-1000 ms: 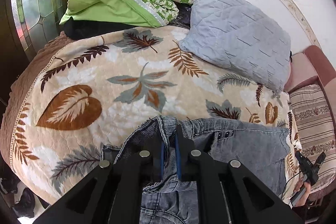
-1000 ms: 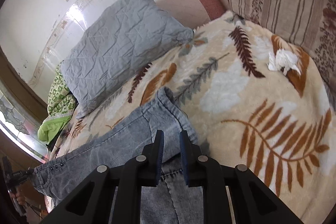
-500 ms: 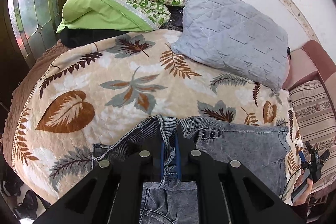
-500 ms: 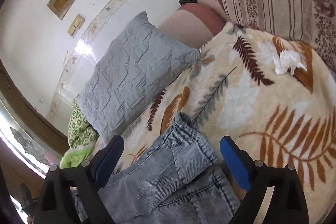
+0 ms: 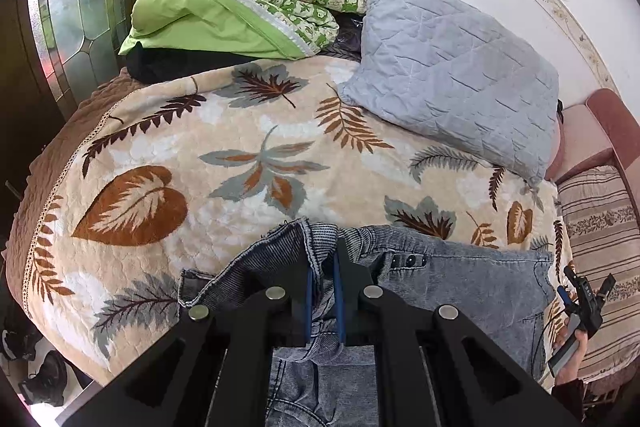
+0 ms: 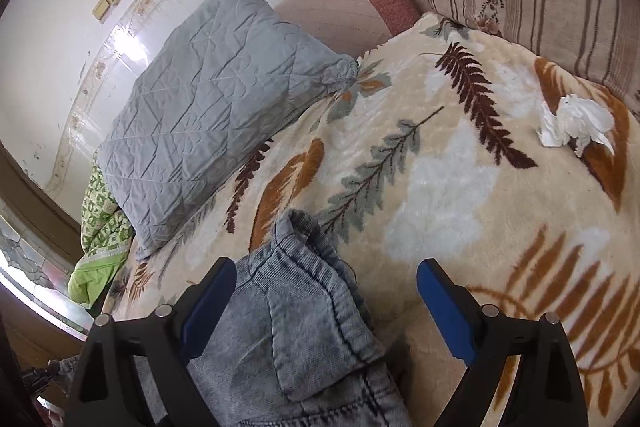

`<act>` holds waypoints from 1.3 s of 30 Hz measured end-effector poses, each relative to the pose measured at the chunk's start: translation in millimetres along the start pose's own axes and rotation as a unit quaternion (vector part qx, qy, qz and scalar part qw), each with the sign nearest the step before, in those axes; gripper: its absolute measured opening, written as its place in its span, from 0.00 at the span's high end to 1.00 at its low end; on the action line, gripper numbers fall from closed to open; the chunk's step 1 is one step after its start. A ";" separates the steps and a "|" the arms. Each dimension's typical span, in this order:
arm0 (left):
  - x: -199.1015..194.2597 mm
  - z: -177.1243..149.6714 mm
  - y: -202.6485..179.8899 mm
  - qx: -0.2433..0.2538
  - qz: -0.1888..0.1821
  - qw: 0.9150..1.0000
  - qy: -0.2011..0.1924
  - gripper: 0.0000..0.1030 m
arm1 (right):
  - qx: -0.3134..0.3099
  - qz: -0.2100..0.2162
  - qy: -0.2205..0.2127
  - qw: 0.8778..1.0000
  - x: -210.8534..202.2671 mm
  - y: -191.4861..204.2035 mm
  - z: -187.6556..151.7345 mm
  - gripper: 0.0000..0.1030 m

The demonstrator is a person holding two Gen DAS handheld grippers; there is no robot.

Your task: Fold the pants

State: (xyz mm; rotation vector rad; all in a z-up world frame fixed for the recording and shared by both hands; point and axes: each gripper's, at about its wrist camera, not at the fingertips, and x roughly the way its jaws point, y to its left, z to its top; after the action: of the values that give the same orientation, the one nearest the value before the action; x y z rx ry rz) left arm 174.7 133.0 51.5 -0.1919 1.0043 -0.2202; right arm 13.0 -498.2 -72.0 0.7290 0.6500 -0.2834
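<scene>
The pants [image 5: 460, 279] lie on the blanket [image 5: 160, 155], at 6 o'clock in both views, one fold laid. The left gripper [image 5: 322, 287] pinches a waist edge; the right gripper [image 6: 324, 307] has just opened wide, hem released. Further folds likely remain.

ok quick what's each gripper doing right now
left gripper: shut on the jeans
right gripper: open, jaws just opened, jeans lie loose between them
</scene>
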 end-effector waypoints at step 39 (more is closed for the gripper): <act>-57.0 -42.1 30.0 -0.023 -0.042 0.998 -0.032 0.92 | -0.113 0.000 0.048 0.992 -59.3 23.0 -13.9 0.87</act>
State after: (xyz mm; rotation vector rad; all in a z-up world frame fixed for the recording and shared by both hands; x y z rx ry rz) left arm 112.3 174.8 68.0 -0.2824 0.9385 -0.2648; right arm -28.4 -470.8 -29.9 0.5264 0.7600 -0.1724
